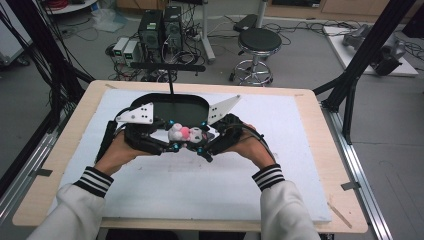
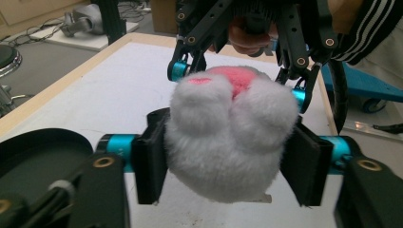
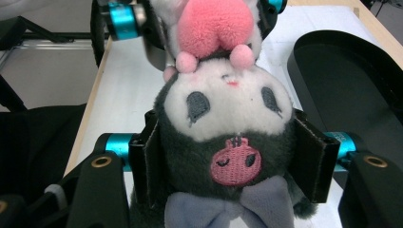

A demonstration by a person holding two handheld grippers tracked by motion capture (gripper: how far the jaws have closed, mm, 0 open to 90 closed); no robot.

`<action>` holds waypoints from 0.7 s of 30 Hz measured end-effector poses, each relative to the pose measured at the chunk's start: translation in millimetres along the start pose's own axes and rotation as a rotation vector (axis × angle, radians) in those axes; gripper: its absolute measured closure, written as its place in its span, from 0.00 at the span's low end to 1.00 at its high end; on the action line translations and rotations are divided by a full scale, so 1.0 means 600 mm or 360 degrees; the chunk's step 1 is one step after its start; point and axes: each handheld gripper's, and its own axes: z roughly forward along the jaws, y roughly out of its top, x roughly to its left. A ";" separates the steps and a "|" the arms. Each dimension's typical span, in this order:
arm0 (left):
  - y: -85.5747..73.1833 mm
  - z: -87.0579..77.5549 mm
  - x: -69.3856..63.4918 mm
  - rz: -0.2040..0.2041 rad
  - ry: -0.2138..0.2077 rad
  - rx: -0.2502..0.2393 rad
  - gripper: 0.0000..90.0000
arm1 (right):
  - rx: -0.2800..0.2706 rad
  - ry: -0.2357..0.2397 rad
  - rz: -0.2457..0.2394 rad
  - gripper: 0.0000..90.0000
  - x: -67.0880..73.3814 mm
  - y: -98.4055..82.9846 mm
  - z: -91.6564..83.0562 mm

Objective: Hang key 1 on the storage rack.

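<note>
Both grippers [image 1: 172, 145] [image 1: 204, 145] clamp the plush toy [image 1: 183, 133] between them.

Plush toy [image 2: 228, 142] of fluffy white, pink and dark pile; black tray [image 1: 175, 106] smooth, slightly glossy; table [image 1: 320, 150] edge pale wood.

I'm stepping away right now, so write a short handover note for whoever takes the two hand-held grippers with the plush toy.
Right hand-held gripper: shut on the head of the small black, white and pink plush toy.
Left hand-held gripper: pads against the toy's white feet end.
Toy: held off the white foam mat, between both grippers, just in front of the black oval tray.
Done: toy lifted, held at both ends.
Left: probably place it in the tray, then release.
</note>
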 end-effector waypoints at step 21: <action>0.002 -0.002 -0.006 0.0027 0.0045 0.0019 0.59 | -0.0070 -0.0066 0.0077 0.01 -0.001 -0.003 0.007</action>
